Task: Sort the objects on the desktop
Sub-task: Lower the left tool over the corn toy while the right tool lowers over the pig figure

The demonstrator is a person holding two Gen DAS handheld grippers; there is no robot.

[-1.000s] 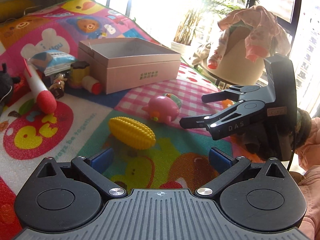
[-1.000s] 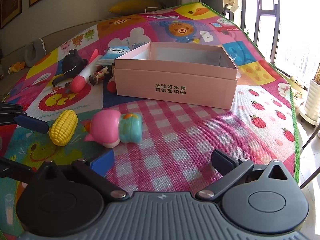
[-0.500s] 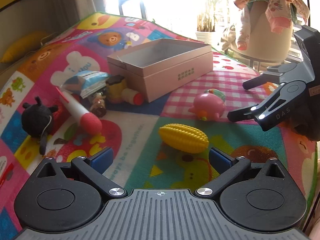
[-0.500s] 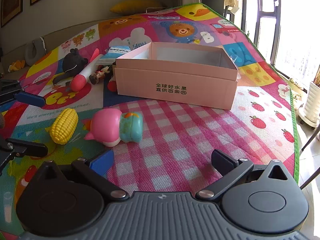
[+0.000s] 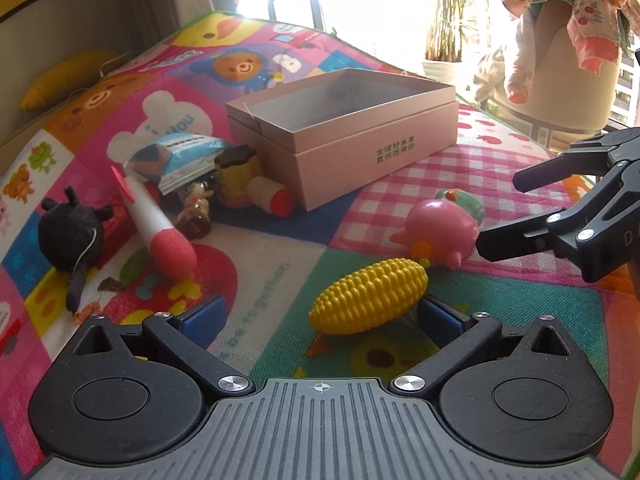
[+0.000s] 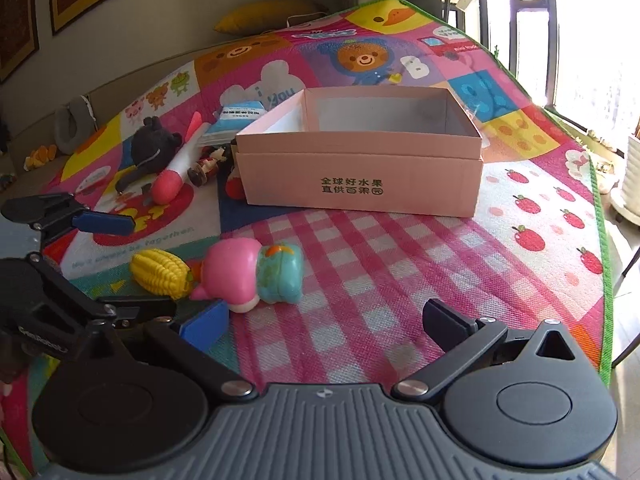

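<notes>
The pink box (image 6: pixel 360 172) sits mid-mat toward the window edge, still holding nothing, so the sorting looks barely begun. The yellow corn (image 5: pixel 370 302) lies between the wide-spread fingers of the left claw (image 5: pixel 320 314), not yet gripped; the pink pig toy (image 6: pixel 256 276) is just beside it. The right claw (image 6: pixel 324 320) hangs wide open, holding nothing. Other toys cluster at the box's left side on the play mat (image 6: pixel 400 280).

We see each hand-held gripper (image 5: pixel 320 316) as black, ribbed grey in the middle, with silver screws and blue fingertips (image 5: pixel 202 314).
</notes>
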